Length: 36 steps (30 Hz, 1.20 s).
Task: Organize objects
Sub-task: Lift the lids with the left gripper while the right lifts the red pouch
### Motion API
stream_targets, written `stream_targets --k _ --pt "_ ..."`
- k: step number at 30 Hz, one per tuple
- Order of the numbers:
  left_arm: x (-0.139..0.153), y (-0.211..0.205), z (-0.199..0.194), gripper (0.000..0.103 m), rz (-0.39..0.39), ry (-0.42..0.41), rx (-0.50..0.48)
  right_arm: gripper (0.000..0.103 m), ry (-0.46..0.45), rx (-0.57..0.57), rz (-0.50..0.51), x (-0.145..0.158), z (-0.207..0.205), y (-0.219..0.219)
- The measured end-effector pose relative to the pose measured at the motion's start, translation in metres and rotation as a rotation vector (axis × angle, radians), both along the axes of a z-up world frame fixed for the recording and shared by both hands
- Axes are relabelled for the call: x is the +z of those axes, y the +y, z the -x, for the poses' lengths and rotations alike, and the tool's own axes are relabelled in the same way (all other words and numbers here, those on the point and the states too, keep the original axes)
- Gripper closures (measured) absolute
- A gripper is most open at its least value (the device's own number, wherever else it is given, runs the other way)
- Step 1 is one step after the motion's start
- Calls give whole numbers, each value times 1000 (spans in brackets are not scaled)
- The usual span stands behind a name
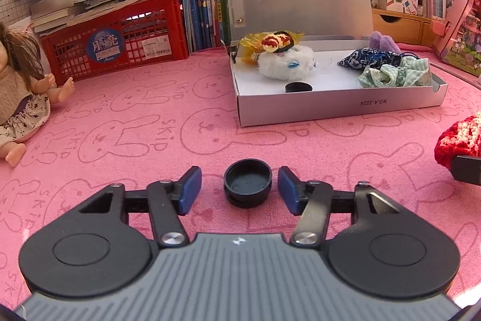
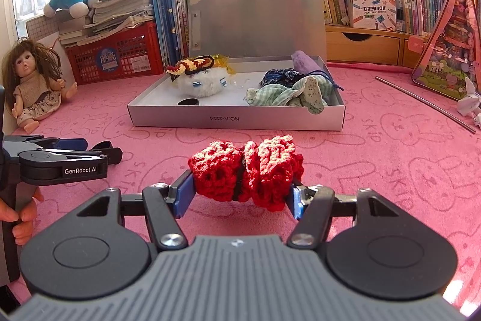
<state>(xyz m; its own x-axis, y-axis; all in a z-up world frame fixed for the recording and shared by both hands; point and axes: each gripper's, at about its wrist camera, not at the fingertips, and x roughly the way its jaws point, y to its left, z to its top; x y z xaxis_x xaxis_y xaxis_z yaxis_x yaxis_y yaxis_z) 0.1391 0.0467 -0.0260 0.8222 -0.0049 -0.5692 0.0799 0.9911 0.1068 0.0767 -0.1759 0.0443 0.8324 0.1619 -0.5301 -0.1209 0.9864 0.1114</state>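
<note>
A small black round cap (image 1: 247, 182) lies on the pink cloth between the open blue pads of my left gripper (image 1: 240, 189); neither pad touches it. My right gripper (image 2: 240, 194) is shut on a red crocheted bundle (image 2: 246, 170) and holds it just above the cloth. The bundle also shows at the right edge of the left wrist view (image 1: 460, 137). An open silver box (image 1: 339, 106) (image 2: 237, 119) stands ahead with a white fluffy toy (image 1: 285, 62), cloth pouches (image 1: 393, 71) and another black cap (image 1: 298, 87) inside.
A doll (image 2: 33, 83) sits at the left. A red crate (image 1: 120, 47) with stacked books and a row of books stand behind. A pink house-shaped toy box (image 2: 448, 50) and a metal rod (image 2: 427, 104) are at the right.
</note>
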Motion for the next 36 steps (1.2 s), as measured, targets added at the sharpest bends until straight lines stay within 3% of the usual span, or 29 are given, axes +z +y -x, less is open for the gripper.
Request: stream_targets --k 5,13,20,24,26,28,36 --pt "-1 4 9 35 45 22 -30 38 5 -6 -6 -2 1 -2" --pt "1 9 8 66 97 32 -7 38 0 4 4 -2 2 2" --pt "1 10 12 65 81 32 -23 38 6 6 2 -3 0 3" --pt "1 12 9 56 82 33 1 38 6 8 4 -4 1 4" --pt "0 13 8 56 100 31 12 38 7 9 4 -4 0 4" --pt "0 11 9 66 94 22 7 38 8 8 1 -4 -1 4" --pt "2 7 14 66 93 20 39 38 -2 7 2 0 0 4"
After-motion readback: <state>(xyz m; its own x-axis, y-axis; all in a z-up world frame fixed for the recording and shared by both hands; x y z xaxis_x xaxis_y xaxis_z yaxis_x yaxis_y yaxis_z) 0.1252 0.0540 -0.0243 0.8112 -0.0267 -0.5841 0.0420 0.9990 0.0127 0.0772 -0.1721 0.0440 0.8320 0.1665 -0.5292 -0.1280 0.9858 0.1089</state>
